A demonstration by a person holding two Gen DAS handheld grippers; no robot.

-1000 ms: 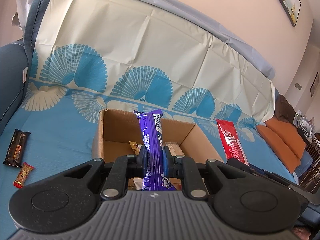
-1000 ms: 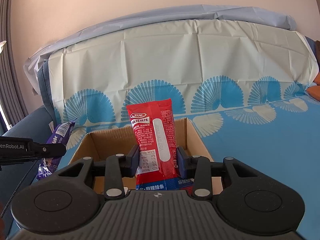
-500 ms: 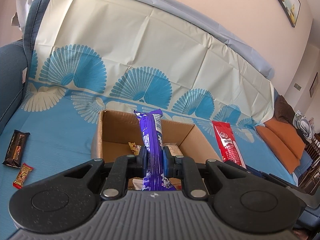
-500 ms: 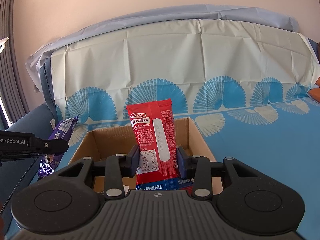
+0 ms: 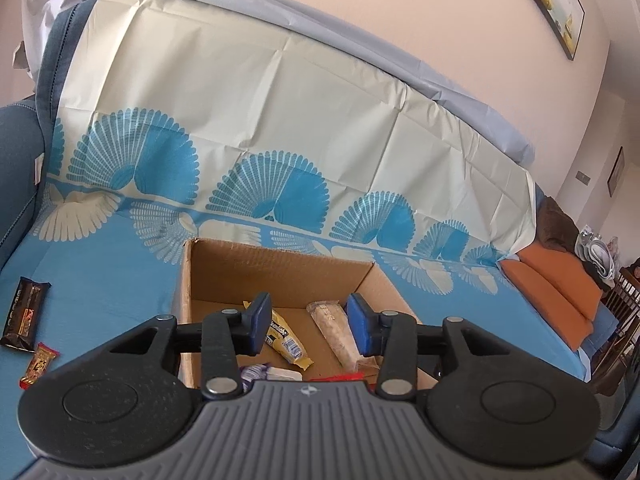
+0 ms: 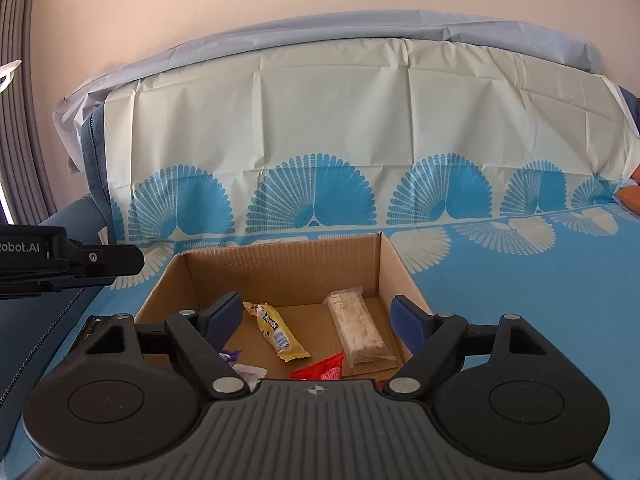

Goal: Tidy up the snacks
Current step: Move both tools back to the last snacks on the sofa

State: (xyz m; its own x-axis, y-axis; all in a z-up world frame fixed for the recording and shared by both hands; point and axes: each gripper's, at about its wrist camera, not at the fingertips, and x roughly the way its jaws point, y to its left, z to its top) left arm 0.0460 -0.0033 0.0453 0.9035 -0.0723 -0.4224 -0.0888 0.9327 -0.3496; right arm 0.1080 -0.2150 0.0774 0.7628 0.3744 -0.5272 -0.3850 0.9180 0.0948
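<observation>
Both sets of jaws released, nothing between them: left gripper (image 5: 308, 326) and right gripper (image 6: 318, 320) poised over the cardboard box (image 6: 280, 268). Inside, on the box floor: yellow snack bar (image 6: 276, 332), pale wrapped bar (image 6: 358, 330), red packet (image 6: 322, 368), purple wrapper (image 6: 230, 356). Left on the blue sofa cover (image 5: 100, 280): dark chocolate bar (image 5: 22, 312), small red candy (image 5: 38, 364).

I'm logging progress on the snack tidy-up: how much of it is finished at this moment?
Done: the cardboard box holds a yellow bar, a clear-wrapped bar, a red packet and a purple wrapper. In hand: nothing; the left gripper and right gripper are open. Left: a dark bar and a small red candy lie outside.
</observation>
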